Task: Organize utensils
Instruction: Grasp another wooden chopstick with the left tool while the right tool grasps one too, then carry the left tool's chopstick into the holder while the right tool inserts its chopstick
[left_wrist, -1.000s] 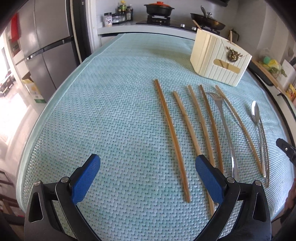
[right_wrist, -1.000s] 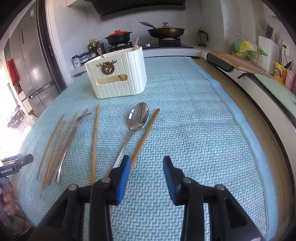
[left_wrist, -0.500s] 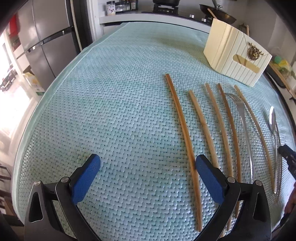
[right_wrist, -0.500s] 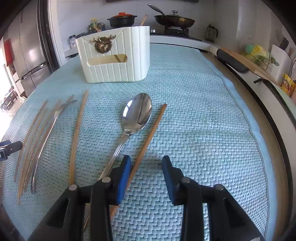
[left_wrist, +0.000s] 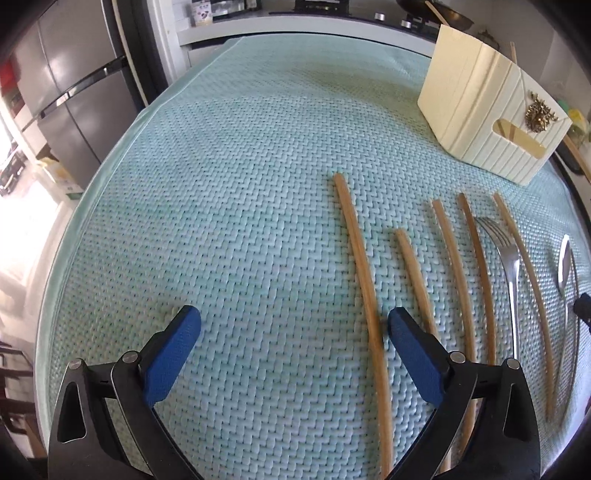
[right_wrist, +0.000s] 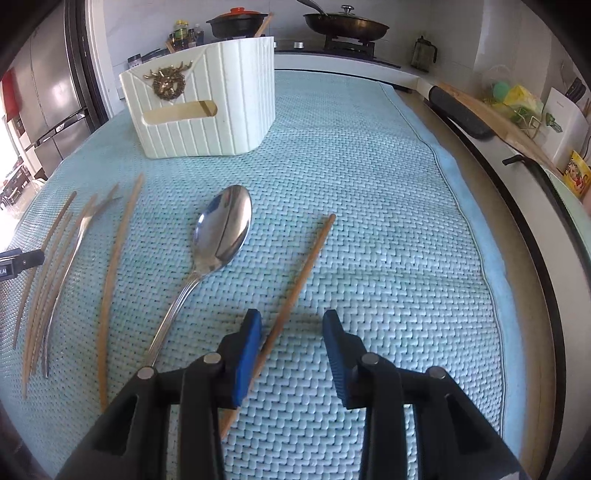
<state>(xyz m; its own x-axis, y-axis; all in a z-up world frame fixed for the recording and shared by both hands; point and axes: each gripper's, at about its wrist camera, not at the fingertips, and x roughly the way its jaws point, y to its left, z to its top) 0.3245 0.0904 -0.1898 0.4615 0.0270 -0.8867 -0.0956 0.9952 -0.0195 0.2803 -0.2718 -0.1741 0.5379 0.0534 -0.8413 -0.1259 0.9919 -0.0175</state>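
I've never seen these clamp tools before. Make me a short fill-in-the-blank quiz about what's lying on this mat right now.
1. Between the open fingers of the right gripper lies a wooden ____.
2. The shiny spoon lies with its bowl pointing toward the cream-coloured ____.
3. Among the chopsticks lies one metal ____, prongs toward the far end.
4. The left gripper is ____, holding nothing.

Missing words: chopstick; holder; fork; open
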